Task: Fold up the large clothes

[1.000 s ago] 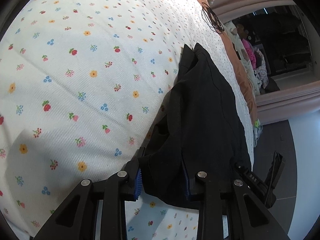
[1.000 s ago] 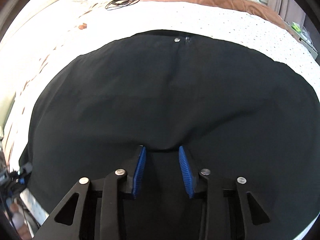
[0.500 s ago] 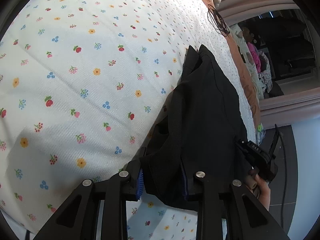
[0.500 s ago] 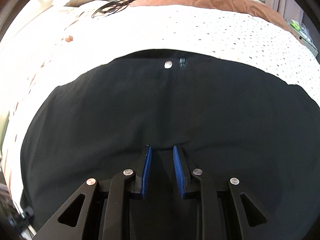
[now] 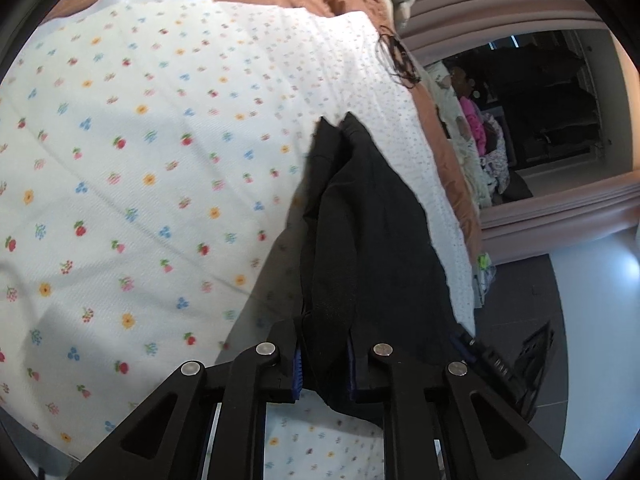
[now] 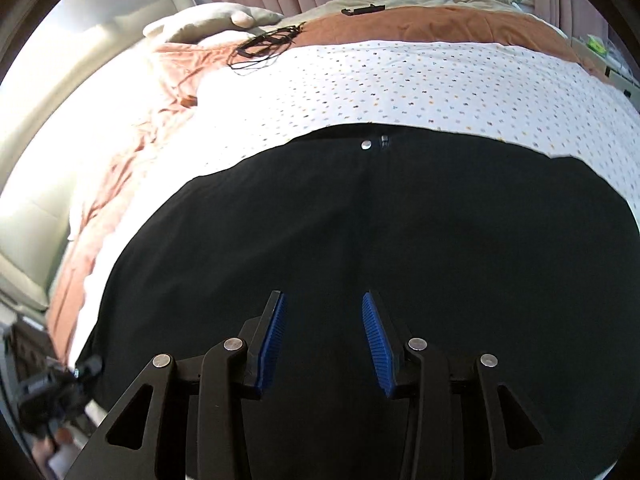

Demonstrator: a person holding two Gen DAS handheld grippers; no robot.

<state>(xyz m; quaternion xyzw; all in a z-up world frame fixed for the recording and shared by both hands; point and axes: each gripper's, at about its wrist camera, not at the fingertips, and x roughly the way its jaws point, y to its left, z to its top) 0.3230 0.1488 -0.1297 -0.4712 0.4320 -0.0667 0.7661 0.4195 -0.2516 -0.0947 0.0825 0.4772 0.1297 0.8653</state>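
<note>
Since the earlier frames, my left tongs [image 5: 323,364] have lifted the near edge of the black garment [image 5: 360,220] off the bed, and the fold between the pads has narrowed from a broad gather to a tight bunch. My right tongs [image 6: 323,336], which were nearly pinched together half a second ago, now stand apart and higher above the cloth.

Left tongs: the jaws are closing, and the blue pads press on a thick fold of the garment. The cloth hangs taut from that grip and runs away toward the far end of the bed, with a shadow beneath it on the flowered sheet [image 5: 140,200]. I judge the grip sits at one end so that I can carry that end over.

Right tongs: the jaws are opening, the blue pads [image 6: 276,328] well apart, with nothing pinched between them. The cloth lies below them, not in them.

The garment [image 6: 400,240] lies spread flat across the near part of the bed on the dotted sheet [image 6: 440,80]. Its waist button [image 6: 366,144] is at the far edge, so the waistband lies away from me. A tangle of black cord [image 6: 266,46] rests well beyond it, near the brown blanket [image 6: 420,24], clear of the work.

Judgement: the fold is at an early stage. Only one end is secured, and the right tongs need a fresh hold before the lift can be even.
</note>
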